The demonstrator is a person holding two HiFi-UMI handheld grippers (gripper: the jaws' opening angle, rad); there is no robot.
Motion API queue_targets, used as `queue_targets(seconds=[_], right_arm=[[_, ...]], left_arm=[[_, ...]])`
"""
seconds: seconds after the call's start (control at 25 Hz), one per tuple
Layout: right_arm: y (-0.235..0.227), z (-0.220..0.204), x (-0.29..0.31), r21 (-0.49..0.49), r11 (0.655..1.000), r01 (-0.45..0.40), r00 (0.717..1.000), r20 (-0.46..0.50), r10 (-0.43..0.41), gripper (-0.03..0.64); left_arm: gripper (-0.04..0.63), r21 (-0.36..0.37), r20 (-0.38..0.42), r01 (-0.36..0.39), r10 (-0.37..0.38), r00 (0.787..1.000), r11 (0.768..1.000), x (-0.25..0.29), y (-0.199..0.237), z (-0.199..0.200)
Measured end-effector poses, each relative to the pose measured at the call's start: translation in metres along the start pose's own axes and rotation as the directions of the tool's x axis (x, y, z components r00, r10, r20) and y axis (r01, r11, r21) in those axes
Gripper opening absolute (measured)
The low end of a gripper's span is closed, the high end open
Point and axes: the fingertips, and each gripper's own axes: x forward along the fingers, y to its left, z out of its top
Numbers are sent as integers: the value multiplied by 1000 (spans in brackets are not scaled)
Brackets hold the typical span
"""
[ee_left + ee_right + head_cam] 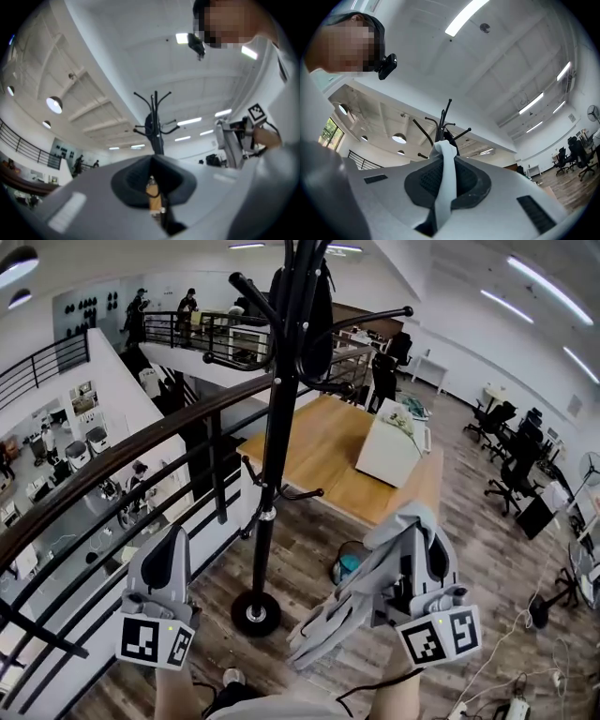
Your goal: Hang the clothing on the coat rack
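Nearest the person are two grippers. The left gripper, at about seven o'clock, has its fingers closed together with no cloth between them. The right gripper, at about five o'clock, has its fingers pinched tight on one pale grey garment. A strip of it runs up between the pads, and the rest trails down towards six o'clock, clear of the rack. Between the grippers stands the round foot of one black coat rack. Its pole rises to twelve o'clock, where one dark garment already hangs among the hooks. A dark railing sweeps past at nine o'clock. Beyond the rack, at one o'clock, is one wooden table bearing one white box. Farthest off, at eleven o'clock, are two people.
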Motion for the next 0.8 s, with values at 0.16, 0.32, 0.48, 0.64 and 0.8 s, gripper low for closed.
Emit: queue_targets(seconds=[0.16,0.32,0.48,0.64,0.8], right_arm=[[-1,4,24,-17,1000,-2,1000,12,2,6],[1,21,52,-23,1000,-6,1000,24,6,6],[1,36,81,-25,1000,-11,999,39,12,6],[6,48,109,-56,998,-38,998,47,41,6],[12,70,137,-100,994,-49,998,45,53,6]], left_arm=[[7,-15,3,34,-34,999,999,20,7,-15],[7,-27,9,63,-63,998,998,37,17,-18],[7,-44,15,80,-80,997,996,50,32,-29],[6,-60,22,94,-93,995,994,61,43,-43],[8,-76,27,116,-114,993,990,71,49,-44]])
